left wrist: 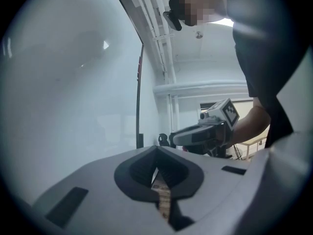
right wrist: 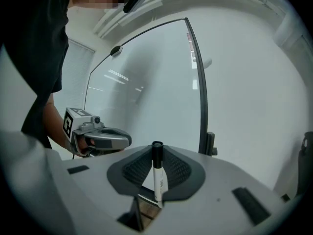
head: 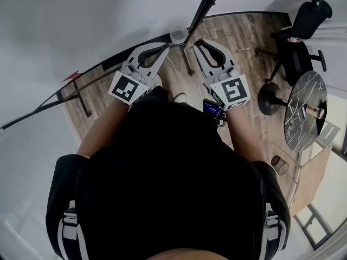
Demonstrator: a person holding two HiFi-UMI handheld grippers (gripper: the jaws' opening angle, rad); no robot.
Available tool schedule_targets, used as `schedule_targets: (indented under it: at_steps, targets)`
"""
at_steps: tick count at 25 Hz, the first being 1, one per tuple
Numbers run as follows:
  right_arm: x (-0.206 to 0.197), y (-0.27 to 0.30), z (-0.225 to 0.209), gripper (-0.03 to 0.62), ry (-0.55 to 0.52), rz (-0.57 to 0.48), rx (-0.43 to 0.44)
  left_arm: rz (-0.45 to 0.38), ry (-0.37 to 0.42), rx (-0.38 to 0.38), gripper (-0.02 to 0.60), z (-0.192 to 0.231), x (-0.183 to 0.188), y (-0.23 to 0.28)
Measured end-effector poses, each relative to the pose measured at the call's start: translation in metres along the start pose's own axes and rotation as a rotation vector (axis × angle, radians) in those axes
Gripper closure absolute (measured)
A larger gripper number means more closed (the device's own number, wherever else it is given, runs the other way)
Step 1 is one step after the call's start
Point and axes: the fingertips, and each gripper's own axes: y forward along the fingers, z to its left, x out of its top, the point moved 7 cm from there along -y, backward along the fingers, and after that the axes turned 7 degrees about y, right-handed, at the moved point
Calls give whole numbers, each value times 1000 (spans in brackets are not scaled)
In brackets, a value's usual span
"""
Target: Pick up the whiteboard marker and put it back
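The whiteboard marker (right wrist: 159, 180), white with a black cap, stands upright between the pads of my right gripper (right wrist: 156, 155), which is shut on it with the cap poking above the fingertips. The whiteboard (right wrist: 146, 92) rises just ahead of it, its black frame edge (right wrist: 201, 82) to the right. In the head view both grippers are held up side by side before the whiteboard (head: 81, 26): the left gripper (head: 161, 49) and the right gripper (head: 201, 43). The left gripper (left wrist: 156, 153) has its pads meeting at the tips, with nothing held.
A black office chair (head: 295, 47) and a round marble-topped table (head: 306, 110) stand on the wooden floor (head: 238, 37) to the right. The whiteboard's stand legs (head: 81, 99) reach across the floor below the grippers. A small blue-screened device (head: 212, 108) hangs near my right wrist.
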Motion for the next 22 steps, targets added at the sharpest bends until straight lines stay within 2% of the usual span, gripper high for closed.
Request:
schedule_targets:
  at_steps: [4,10,14,18,22]
  targets:
    - [-6,-10,7,531,-3,22,-4,7,-1,-3,578,-5,1,1]
    - [-19,-22,18,531,12,-7,14,7,3,-13,578,-14,1,0]
    - [-16,-24,18,531,26,-27,9,24,3,-20,578,-16,-4,1]
    - [-12,-26,15,531,26,-13,-7,7,3,-18,578,-17,0,3]
    - [-12,-24,15,531,33,-32,9,12,0,-15,578,-16,-2,3]
